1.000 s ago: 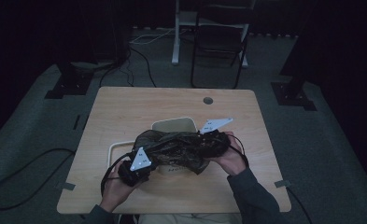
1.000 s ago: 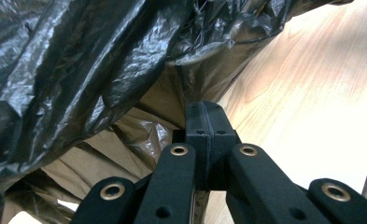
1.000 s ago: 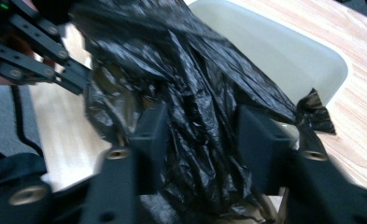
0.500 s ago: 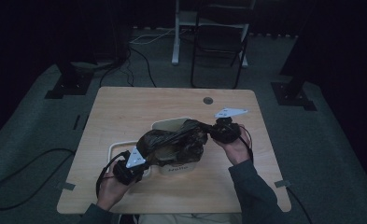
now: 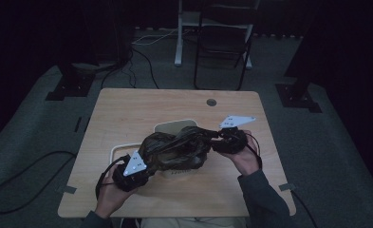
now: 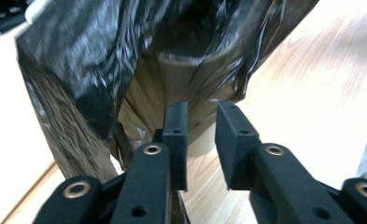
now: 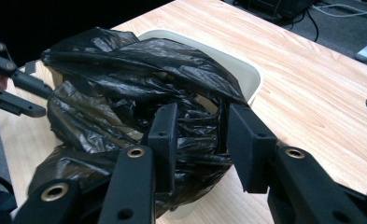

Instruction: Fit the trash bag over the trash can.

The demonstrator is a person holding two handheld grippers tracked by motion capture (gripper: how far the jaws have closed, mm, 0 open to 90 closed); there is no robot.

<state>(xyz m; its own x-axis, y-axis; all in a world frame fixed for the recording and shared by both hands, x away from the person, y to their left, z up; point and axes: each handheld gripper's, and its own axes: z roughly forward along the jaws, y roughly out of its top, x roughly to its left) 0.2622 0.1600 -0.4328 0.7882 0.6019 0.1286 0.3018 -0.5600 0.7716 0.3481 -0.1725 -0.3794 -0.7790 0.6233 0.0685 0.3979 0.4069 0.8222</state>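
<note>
I'm fitting the black bag (image 5: 174,149) over the bin (image 7: 246,74); it lies bunched across the rim. Both the left gripper (image 6: 197,133) and right gripper (image 7: 197,140) have just opened partway, gripping nothing. Next I re-grip the bag's edge beside the bin and stretch it.

Dim overhead view, brighter close-ups, slight blur

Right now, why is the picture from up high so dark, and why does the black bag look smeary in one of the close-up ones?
High view: dim, the room behind nearly black, the table dull. Left gripper view: bright, the black bag streaked with blur and glare. Right gripper view: sharper, the bag's creases and the bin rim clear.
</note>
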